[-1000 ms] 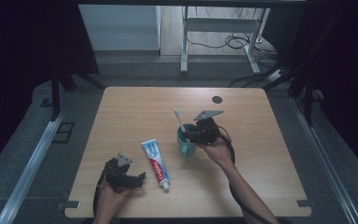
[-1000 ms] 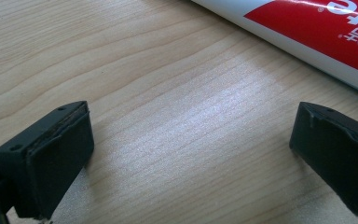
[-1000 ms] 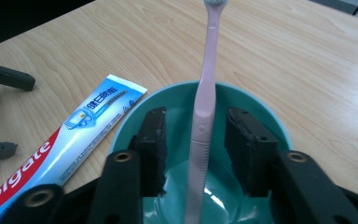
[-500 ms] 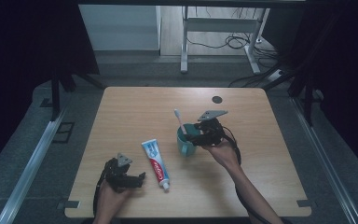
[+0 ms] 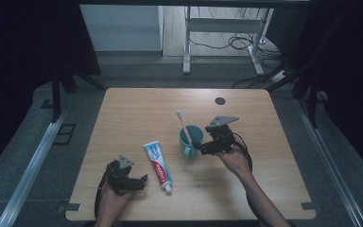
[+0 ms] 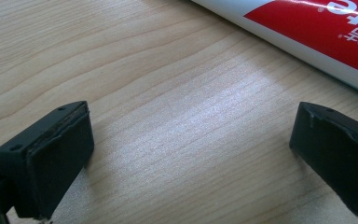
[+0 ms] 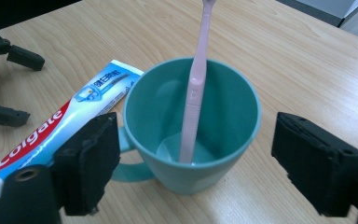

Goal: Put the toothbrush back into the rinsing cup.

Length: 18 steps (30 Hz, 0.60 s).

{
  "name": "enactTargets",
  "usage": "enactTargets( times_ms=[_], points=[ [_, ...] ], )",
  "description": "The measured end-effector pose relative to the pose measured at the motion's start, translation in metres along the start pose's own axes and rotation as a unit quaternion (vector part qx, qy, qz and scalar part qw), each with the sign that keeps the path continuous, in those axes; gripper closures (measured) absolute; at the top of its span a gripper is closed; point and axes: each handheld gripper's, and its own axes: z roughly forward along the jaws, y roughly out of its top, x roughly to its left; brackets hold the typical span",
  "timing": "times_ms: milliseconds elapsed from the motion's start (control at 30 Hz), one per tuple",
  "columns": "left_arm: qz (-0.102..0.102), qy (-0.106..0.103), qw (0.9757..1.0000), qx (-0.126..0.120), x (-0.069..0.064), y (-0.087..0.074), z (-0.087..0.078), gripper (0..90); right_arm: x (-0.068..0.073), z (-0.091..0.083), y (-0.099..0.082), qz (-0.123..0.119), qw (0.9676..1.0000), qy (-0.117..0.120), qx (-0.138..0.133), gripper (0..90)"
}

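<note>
A teal mug stands upright near the middle of the wooden table, with a pink toothbrush leaning in it, head up. My right gripper sits just right of the mug; its jaws have just been opening. In the right gripper view they stand wide on either side of the mug, the pads off its wall, and the toothbrush rises from inside. A red, white and blue toothpaste tube lies flat left of the mug. My left gripper rests open beside the tube, nothing between its pads.
A small black round cap sits in the tabletop at the back right. Bare wood lies in front of the mug and along the far half. Beyond the table are a metal frame and floor cables. My left gripper appears far left in the right gripper view.
My right gripper has opened and drawn back to the right, away from the mug, which stays standing with the toothbrush in it. The left gripper and the tube have not moved.
</note>
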Motion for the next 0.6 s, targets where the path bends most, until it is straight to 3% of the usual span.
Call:
enactTargets(
  times_ms=[133,400,600],
  points=[
    [-0.001,0.000,1.0000,0.000,0.000,0.000,0.000,0.0,-0.001,-0.004,-0.006,-0.003,1.0000,-0.001,0.001,12.2],
    [-0.005,0.000,1.0000,-0.001,-0.001,0.000,0.000,0.0,-0.002,-0.009,-0.019,-0.007,0.9997,-0.009,0.021,0.0],
    [-0.005,0.000,1.0000,-0.001,-0.001,0.000,0.000,0.0,-0.002,-0.014,-0.027,-0.012,0.9994,-0.016,0.028,0.0]
  ],
)
